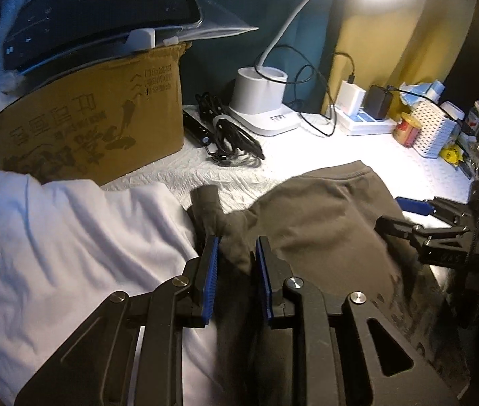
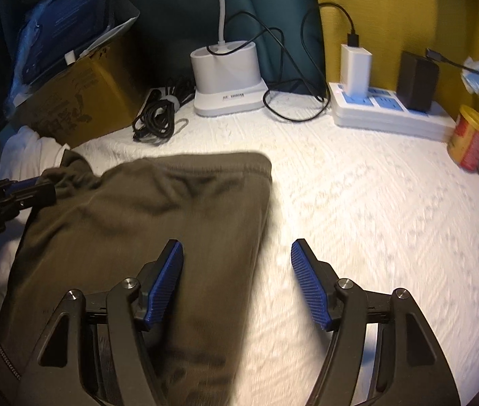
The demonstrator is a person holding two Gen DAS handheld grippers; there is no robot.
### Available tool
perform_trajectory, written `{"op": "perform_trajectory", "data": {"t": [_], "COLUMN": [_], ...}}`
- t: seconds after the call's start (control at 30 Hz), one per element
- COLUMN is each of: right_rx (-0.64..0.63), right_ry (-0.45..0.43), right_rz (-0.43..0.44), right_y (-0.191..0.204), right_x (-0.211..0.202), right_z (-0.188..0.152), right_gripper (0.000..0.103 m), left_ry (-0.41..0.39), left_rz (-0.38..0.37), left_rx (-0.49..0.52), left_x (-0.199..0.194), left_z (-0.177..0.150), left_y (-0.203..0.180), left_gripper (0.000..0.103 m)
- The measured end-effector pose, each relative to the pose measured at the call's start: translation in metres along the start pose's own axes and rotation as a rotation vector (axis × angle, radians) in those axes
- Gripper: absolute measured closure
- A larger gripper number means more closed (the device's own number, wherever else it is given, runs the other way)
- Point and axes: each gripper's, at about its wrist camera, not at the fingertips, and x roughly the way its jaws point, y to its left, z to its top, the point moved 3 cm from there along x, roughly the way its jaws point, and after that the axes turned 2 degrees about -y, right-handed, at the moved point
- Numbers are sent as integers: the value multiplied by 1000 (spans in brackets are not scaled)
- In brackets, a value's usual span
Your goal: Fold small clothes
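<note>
The olive-brown garment [image 2: 144, 223] lay spread on the white textured cover [image 2: 357, 223], its hemmed edge toward the lamp base [image 2: 225, 77]. The left gripper [image 1: 236, 253] was clenched on a bunched fold at the garment's left side, a twisted tail of fabric sticking up beyond the blue pads. The right gripper [image 2: 236, 264] stood released, jaws wide apart, one pad over the garment's right edge and the other over bare cover, pinching nothing. A white cloth [image 1: 70, 237] lay just beside the garment on the left, touching it. Behind stood a cardboard box [image 1: 97, 121], a coiled black cable [image 2: 158, 115], a power strip [image 2: 388, 115] and a red tin [image 2: 472, 142].
</note>
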Motion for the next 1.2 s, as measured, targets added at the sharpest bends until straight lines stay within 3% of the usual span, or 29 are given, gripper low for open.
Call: {"op": "perform_trajectory", "data": {"t": [0.13, 0.2, 0.23, 0.57, 0.77, 0.83, 1.03, 1.2], "right_rx": [7, 6, 11, 33, 10, 17, 30, 23], "right_ry": [12, 13, 18, 14, 12, 8, -10, -13], "right_rz": [1, -4, -2, 28, 50, 48, 64, 66], "right_y": [5, 8, 9, 22, 39, 43, 52, 59], "right_x": [-7, -12, -15, -49, -69, -75, -93, -102], "right_z": [-19, -26, -30, -68, -93, -101, -120, -129], "right_gripper": [33, 33, 33, 34, 63, 64, 83, 84], "left_ry": [-16, -36, -47, -41, -34, -29, -18, -23], "left_rz": [-13, -21, -28, -55, -65, -62, -38, -17], "left_rx": [-38, -63, -73, -72, -56, -51, -49, -56], "left_x": [-15, -24, -28, -49, -57, -59, -65, -73], "left_z": [-10, -16, -18, -52, -76, -82, -100, -110], "left_y": [-1, -1, -1, -18, -28, -31, -34, -32], "left_gripper": [79, 54, 50, 50, 50, 50, 50, 50]}}
